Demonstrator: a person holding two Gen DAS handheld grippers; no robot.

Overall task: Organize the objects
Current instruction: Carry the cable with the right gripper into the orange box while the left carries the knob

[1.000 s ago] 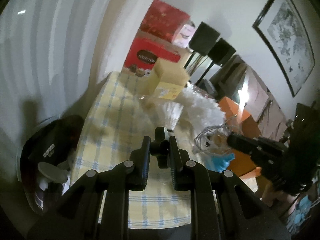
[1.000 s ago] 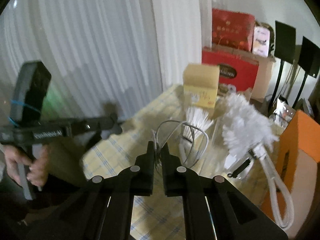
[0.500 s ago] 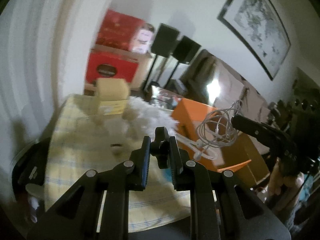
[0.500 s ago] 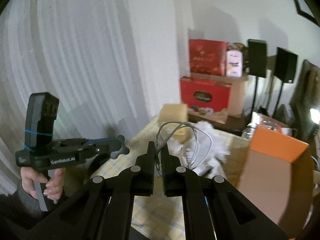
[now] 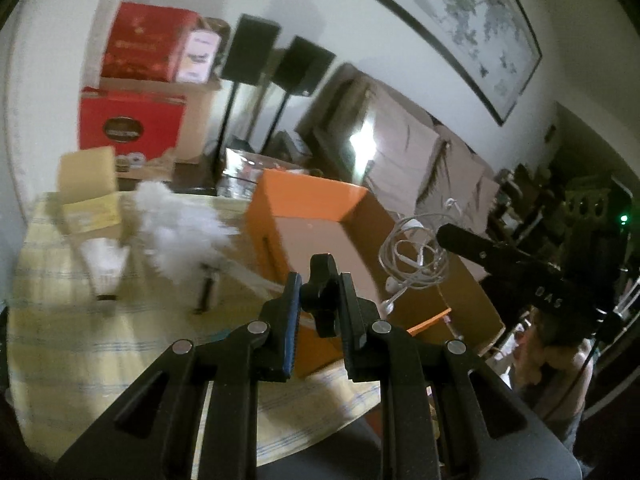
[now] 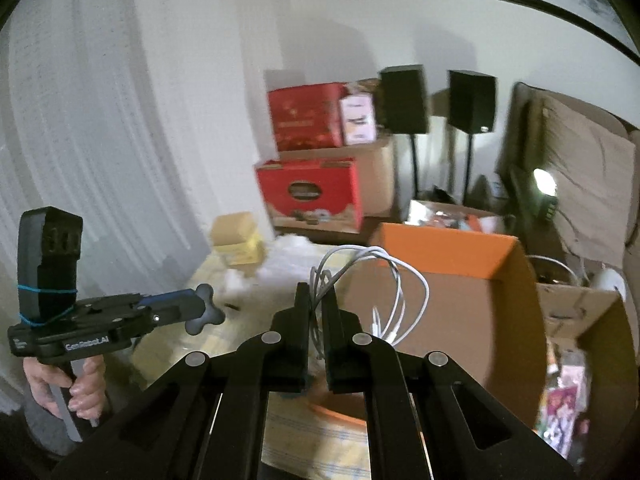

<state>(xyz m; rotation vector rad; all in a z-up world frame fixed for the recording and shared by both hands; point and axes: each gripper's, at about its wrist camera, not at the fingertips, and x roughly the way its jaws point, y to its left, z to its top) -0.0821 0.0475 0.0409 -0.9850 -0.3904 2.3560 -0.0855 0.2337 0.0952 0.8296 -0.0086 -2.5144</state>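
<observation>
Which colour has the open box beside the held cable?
Orange outside, brown cardboard inside: box, best in the right wrist view.

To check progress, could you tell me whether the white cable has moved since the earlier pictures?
Yes. The white cable in the right hand-held gripper went from over the tablecloth to the orange box.

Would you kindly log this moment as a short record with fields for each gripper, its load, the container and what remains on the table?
left gripper: shut on a black knob, above the table's near side
right gripper: shut on the white cable, coil hanging over the box
container: orange box, open, on the table
on table: white feather duster, shuttlecock, yellow box
surface: yellow checked tablecloth
</observation>
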